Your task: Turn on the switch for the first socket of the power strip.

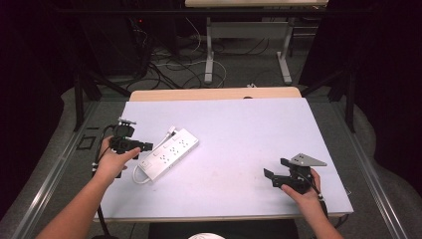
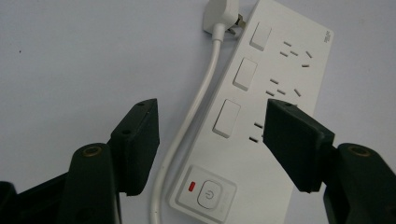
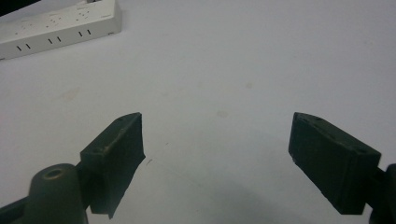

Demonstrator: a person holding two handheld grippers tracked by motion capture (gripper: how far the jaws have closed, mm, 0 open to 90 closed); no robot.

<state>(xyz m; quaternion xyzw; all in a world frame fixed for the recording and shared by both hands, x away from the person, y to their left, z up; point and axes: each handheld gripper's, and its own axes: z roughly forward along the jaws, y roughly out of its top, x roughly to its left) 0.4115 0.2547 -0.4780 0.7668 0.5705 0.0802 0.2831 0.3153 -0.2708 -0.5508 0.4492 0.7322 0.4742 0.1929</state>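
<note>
Pale desk [image 1: 234,194] under dark surroundings: near its front-right corner the right gripper [image 1: 275,174] hovers wide open, empty. Toward the left edge, the left gripper [image 2: 211,135], also wide open and empty, hangs over a white power strip [image 2: 275,88]; closing on it seems next; its cord runs alongside

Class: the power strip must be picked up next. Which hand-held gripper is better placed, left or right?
Left. The left hand-held gripper hangs open beside the power strip; the right hand-held gripper is far across the table.
</note>
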